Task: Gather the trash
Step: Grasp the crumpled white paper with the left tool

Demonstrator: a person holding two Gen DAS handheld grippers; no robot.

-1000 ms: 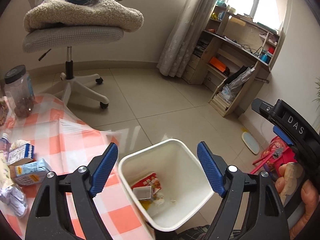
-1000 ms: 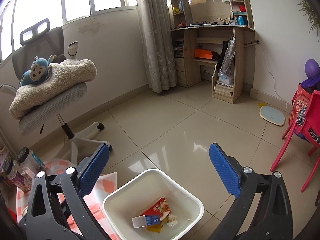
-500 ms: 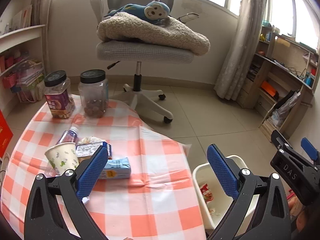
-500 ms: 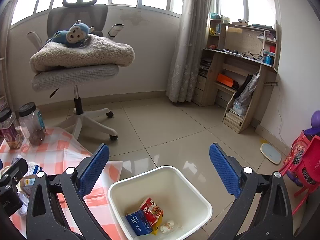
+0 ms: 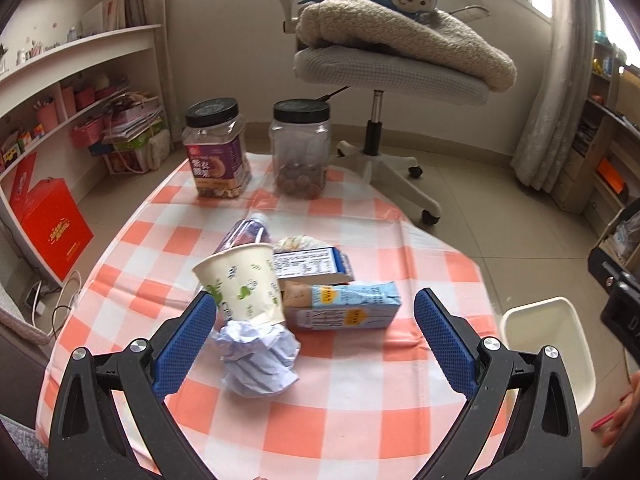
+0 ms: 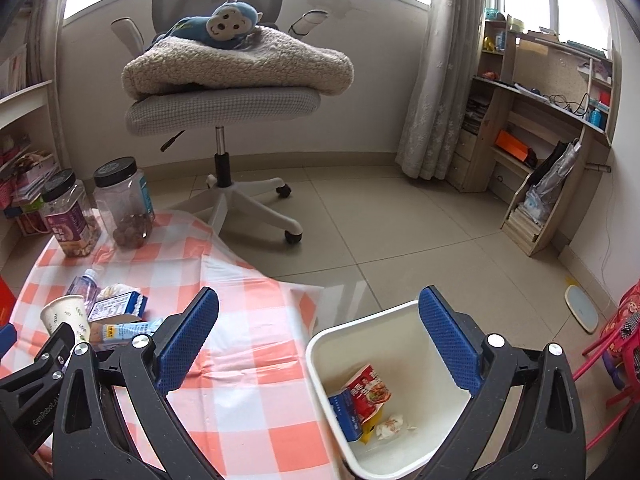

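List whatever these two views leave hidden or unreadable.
- Plastic bottle: left wrist view, body behind the paper cup.
- White bin: left wrist view, contents hidden by its wall and the left tool.
- Blue box in the bin: right wrist view, print too small.

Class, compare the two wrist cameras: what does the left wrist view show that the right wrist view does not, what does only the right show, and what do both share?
Only the left wrist view shows the crumpled paper ball at the paper cup's base and the red box by the shelves.

Only the right wrist view shows the white bin's contents: a red snack wrapper, a blue carton and a white wad.

Both show the checked tablecloth, paper cup, light-blue drink carton, two black-lidded jars and the office chair.
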